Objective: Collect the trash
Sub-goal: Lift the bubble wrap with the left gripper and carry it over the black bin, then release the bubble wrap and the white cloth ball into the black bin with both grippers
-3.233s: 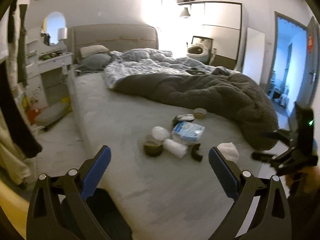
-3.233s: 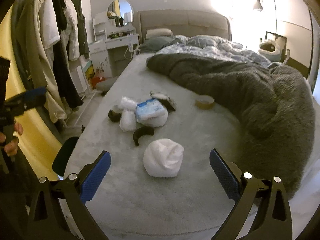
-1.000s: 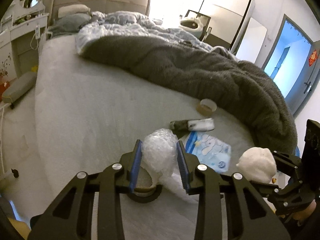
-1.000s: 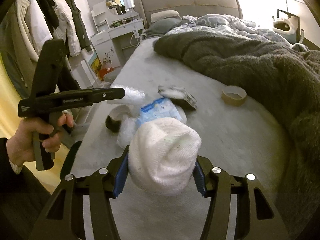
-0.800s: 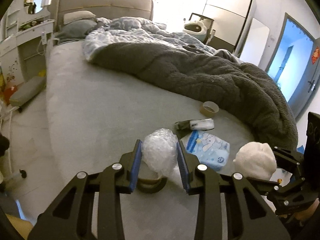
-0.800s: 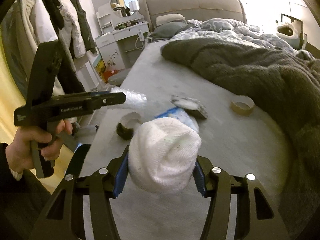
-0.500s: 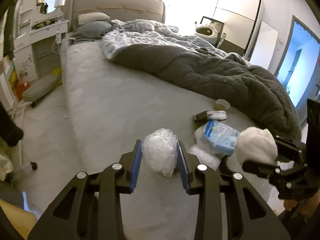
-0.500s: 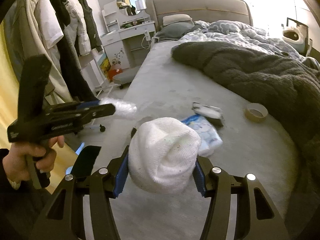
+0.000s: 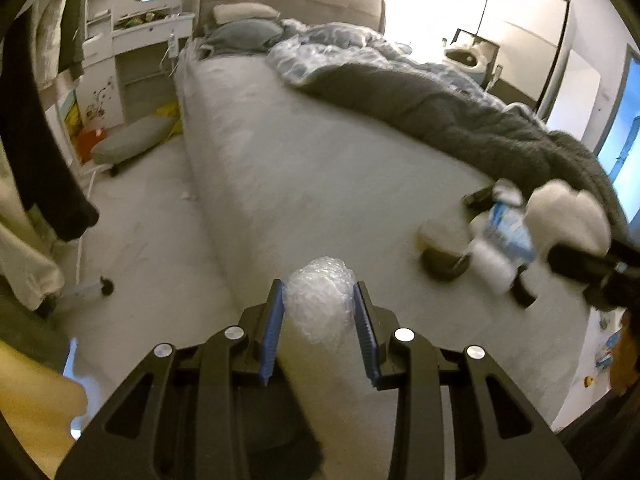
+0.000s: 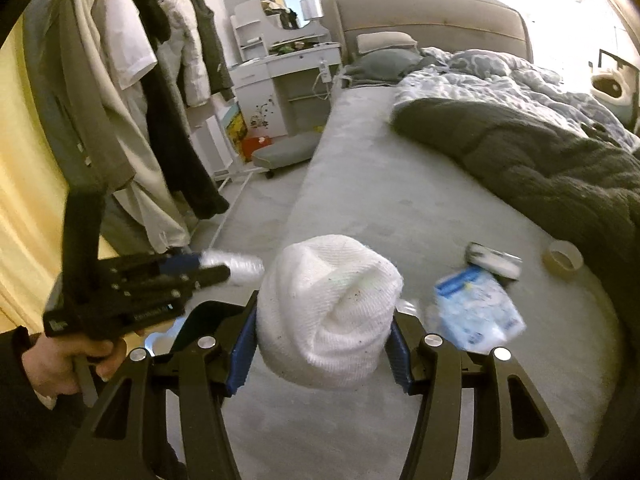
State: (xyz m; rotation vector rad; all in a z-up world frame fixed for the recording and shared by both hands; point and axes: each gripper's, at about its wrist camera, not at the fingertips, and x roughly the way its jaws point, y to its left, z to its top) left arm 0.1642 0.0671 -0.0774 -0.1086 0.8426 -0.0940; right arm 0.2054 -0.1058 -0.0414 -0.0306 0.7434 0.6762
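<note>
Blur is smearing the litter at the right of the left wrist view, where a blue-and-white packet [image 9: 507, 227] and what is probably a tape roll [image 9: 442, 254] are lying on the grey bed [image 9: 320, 168]. Low in the centre of that frame, the left gripper [image 9: 319, 320] is pinching a bubble-wrap wad [image 9: 319, 304] between its blue pads. In the right wrist view, the right gripper [image 10: 322, 340] is clamping a white knitted bundle [image 10: 326, 312] at bottom centre, its underside hidden behind the jaws. A hand [image 10: 66, 360] is gripping the other tool's handle at lower left.
</note>
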